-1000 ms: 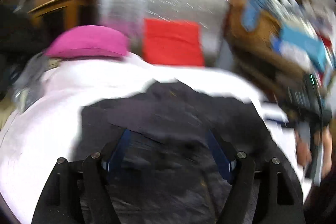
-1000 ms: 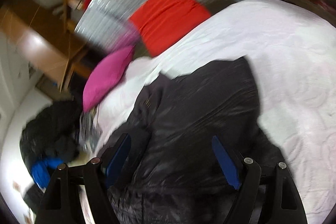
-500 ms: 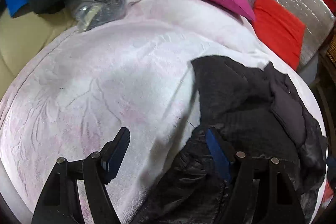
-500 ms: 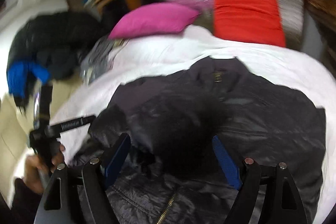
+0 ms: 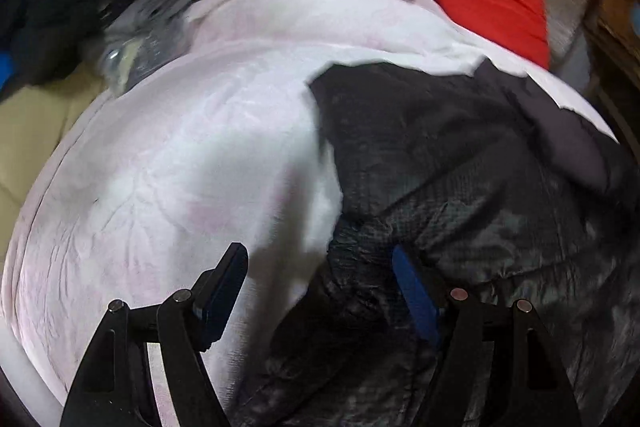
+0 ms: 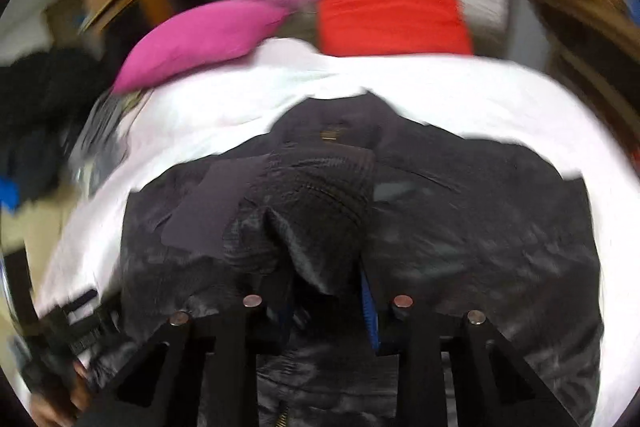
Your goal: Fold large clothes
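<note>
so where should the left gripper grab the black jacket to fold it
The near left edge of the black jacket, where a crumpled flap hangs over the white bedcover. Come from the bedcover side, down and inward: the left gripper is open and already straddles that edge. The right gripper has just closed on a raised fold mid-jacket, so take the outer hem, probably.
</note>
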